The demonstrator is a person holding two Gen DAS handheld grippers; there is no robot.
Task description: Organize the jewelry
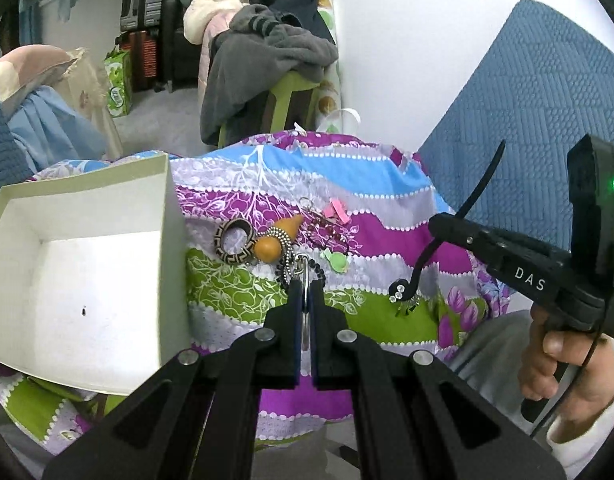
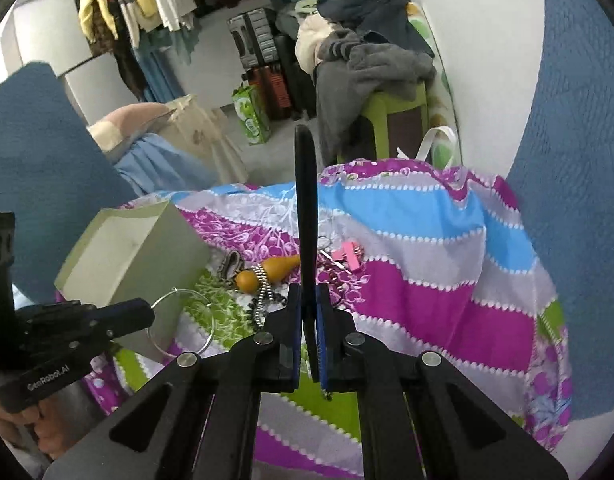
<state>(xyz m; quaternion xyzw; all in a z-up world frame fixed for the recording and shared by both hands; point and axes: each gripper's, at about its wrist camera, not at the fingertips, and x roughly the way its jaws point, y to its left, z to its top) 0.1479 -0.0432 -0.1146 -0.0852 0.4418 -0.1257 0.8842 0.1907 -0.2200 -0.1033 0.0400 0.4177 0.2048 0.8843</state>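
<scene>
Jewelry lies in a loose cluster on the floral bedspread [image 1: 387, 216], just right of an open white cardboard box [image 1: 87, 280] whose inside shows only a small dark speck. Nearest the box is a black-and-tan patterned bangle [image 1: 234, 242], touching an orange gourd-shaped pendant [image 1: 277, 238] wrapped by a silver bead chain [image 1: 285, 246]. Beyond them sit a dark red beaded piece [image 1: 327, 228], a pink clip [image 1: 339, 210] and a small green piece [image 1: 335, 261].

The left gripper [image 1: 306, 286] is clenched on a thin silver hoop [image 2: 183, 322]; in the right wrist view the hoop hangs from its fingertips beside the box wall, above the bedspread. In its own view only a sliver of metal shows between the blue pads [image 1: 295, 300].

The right gripper [image 2: 308, 292] is closed on a black headband [image 2: 306, 200], which stands up between its fingers and crosses the view. From the left wrist view the headband curves down from the right gripper [image 1: 439, 226] to a decorated end with small clear stones [image 1: 401, 292] (whether that end touches the bedspread cannot be told). A hand [image 1: 563, 364] grips the handle.
</scene>
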